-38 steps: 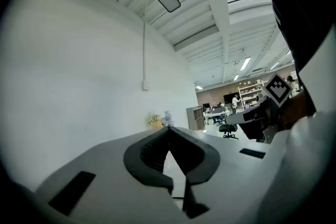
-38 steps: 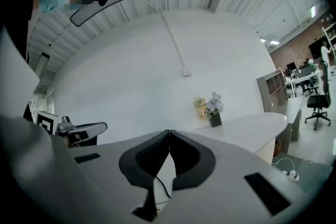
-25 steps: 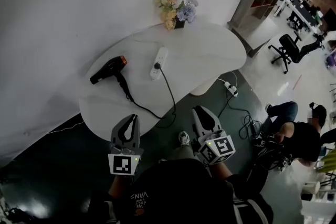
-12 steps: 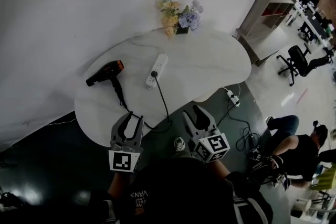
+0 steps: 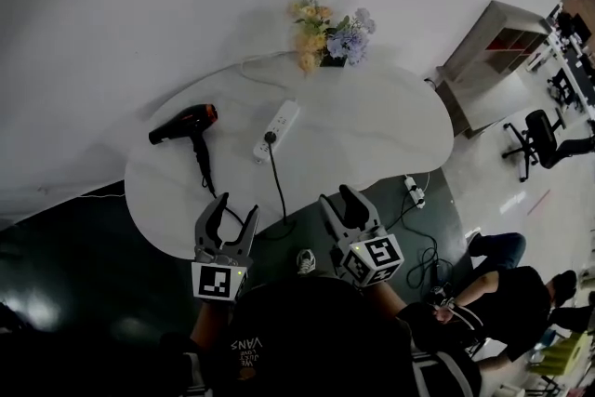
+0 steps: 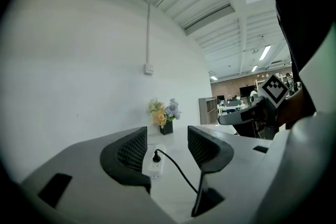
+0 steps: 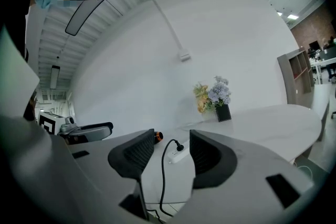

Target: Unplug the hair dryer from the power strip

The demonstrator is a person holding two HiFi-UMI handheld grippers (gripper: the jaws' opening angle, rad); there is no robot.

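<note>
Head view: the left gripper (image 5: 232,217) and the right gripper (image 5: 339,200) are held side by side at the near edge of the table (image 5: 390,121). Both point across it. The jaws of each are opening and already stand well apart. Nothing is between them and nothing touches the pads.

Beyond the grippers, the black cord (image 5: 279,191) loops at the table edge and runs away from the person to the plug (image 5: 270,137). The plug sits in the near end of the white power strip (image 5: 277,127). The strip's long axis runs away from the person and slants to the right. The hair dryer (image 5: 183,123) lies to the left of the strip, apart from it, on the same table.

Left gripper view: the plug (image 6: 155,155) shows through the gap, ahead and well apart. Right gripper view: the plug (image 7: 179,146) also lines up within the gap. Neither gripper is clearly nearer. Judgement: either can reach straight ahead, and the other can steady the strip.
</note>
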